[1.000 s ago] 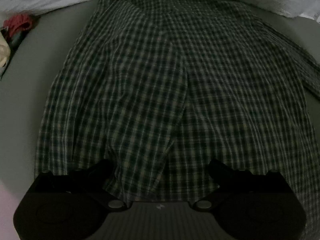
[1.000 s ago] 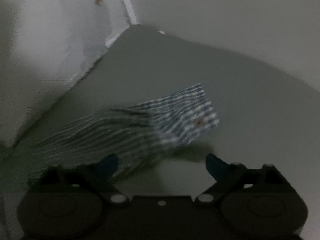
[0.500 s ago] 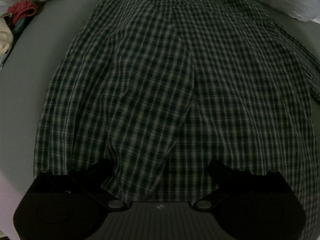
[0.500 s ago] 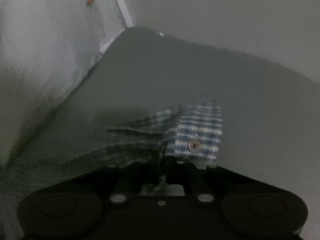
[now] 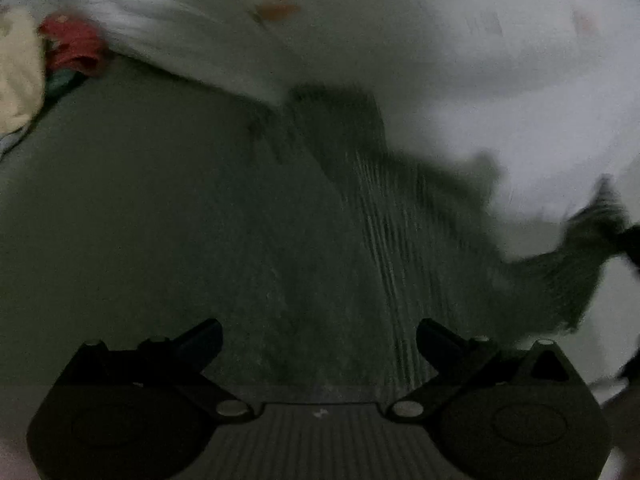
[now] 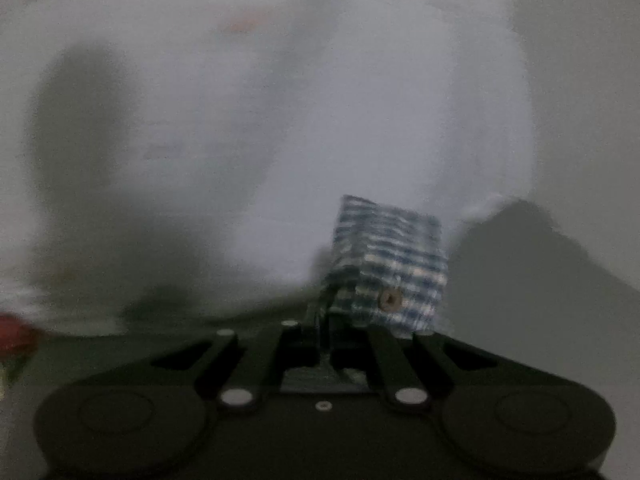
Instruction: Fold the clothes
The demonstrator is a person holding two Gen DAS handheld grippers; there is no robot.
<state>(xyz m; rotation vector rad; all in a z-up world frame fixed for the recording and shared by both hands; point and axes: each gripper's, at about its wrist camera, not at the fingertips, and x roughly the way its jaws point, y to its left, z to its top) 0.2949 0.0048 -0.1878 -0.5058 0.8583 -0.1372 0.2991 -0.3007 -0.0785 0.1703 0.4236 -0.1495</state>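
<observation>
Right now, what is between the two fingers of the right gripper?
In the right wrist view, the right gripper is shut on the checked shirt cuff; its buttoned end sticks out above the fingertips.

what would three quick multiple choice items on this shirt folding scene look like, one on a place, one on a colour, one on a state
1. Where is the red cloth in the left wrist view?
A. upper left
B. lower right
C. dead centre

2. What pattern is the cuff at the right gripper?
A. plain yellow
B. blue and white check
C. red stripes

3. How stands the left gripper?
A. shut on a sock
B. shut on the cuff
C. open, gripping nothing

Answers: 1 A, it lies by the white bedding; 2 B, checks show around its button; 3 C, its fingers stand wide apart.
</observation>
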